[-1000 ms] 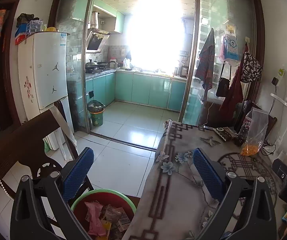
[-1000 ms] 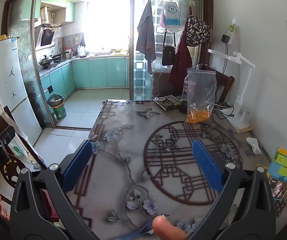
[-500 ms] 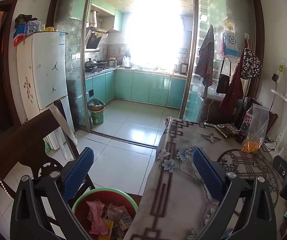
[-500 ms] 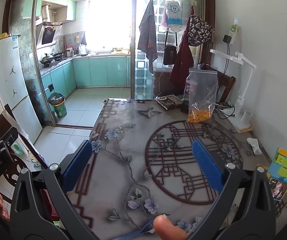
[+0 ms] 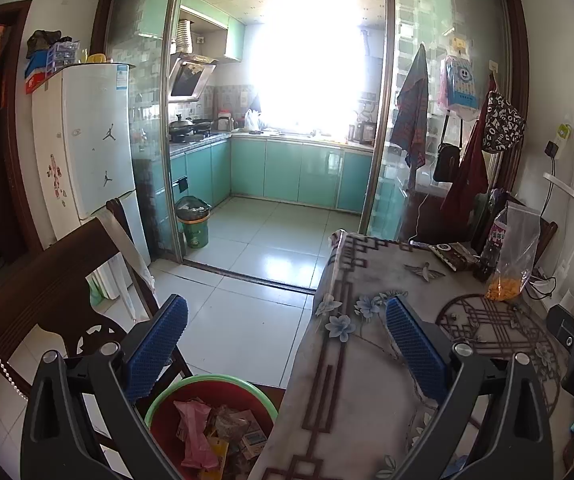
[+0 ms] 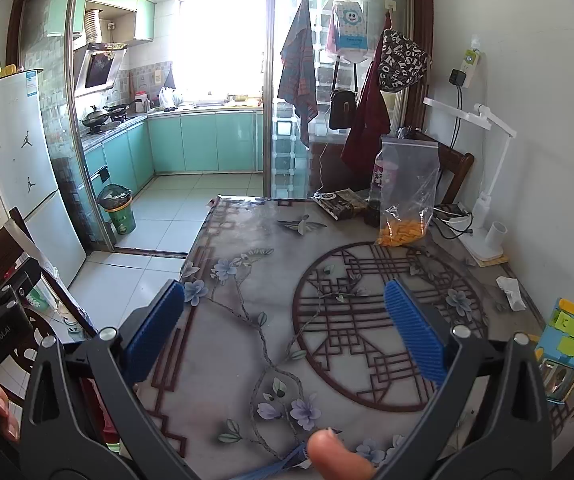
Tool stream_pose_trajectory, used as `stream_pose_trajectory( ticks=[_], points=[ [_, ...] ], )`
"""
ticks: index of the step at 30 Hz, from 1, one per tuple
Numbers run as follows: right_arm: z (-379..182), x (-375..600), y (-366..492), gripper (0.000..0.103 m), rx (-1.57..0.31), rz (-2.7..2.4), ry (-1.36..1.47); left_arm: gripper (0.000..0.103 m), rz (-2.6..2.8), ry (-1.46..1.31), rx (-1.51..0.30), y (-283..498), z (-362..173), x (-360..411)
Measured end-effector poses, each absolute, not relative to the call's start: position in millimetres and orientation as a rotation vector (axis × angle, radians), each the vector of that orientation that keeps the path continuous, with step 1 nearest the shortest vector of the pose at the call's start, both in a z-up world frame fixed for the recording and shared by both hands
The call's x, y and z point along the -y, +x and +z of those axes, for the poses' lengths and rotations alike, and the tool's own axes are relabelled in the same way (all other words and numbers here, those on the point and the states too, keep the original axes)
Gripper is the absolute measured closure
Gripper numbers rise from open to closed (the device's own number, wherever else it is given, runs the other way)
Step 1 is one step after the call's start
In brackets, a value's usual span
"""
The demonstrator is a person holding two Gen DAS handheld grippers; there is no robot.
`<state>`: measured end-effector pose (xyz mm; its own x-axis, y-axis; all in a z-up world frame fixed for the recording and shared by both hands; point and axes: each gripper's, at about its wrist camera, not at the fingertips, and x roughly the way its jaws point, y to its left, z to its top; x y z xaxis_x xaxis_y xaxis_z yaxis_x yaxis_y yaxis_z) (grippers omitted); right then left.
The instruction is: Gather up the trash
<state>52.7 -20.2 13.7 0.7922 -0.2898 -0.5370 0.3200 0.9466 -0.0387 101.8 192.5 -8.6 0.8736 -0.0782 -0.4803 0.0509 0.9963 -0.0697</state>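
Observation:
A red bin with a green rim [image 5: 155, 404] stands on the floor beside the table, holding several wrappers, among them a pink one [image 5: 191, 432]. My left gripper [image 5: 283, 332] is open and empty, above the bin and the table's left edge. My right gripper [image 6: 283, 316] is open and empty, held over the patterned tablecloth [image 6: 287, 240]. A crumpled white tissue [image 6: 511, 292] lies near the table's right edge. A dark snack wrapper [image 6: 339, 204] lies at the far end of the table.
A clear bag of orange snacks [image 6: 407, 200] and a bottle stand at the far end. A white desk lamp [image 6: 483, 216] and a colourful toy block [image 6: 567, 328] sit at the right. A wooden chair [image 5: 47, 280] stands left of the bin. A green kitchen bin [image 5: 195, 224] stands beyond.
Both grippers have drifted slightly; the left view has shifted so the bin and table sit a little further right. Both stay open and empty.

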Motion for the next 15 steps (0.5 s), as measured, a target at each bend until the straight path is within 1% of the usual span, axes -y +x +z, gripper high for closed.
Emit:
stream_pose_trajectory(
  ticks=[15],
  points=[
    [10.4,22.3,54.8,0.005,-0.575,-0.328,0.06,0.008,-0.069,-0.034,-0.511,105.4,-11.5,-182.8]
  ],
)
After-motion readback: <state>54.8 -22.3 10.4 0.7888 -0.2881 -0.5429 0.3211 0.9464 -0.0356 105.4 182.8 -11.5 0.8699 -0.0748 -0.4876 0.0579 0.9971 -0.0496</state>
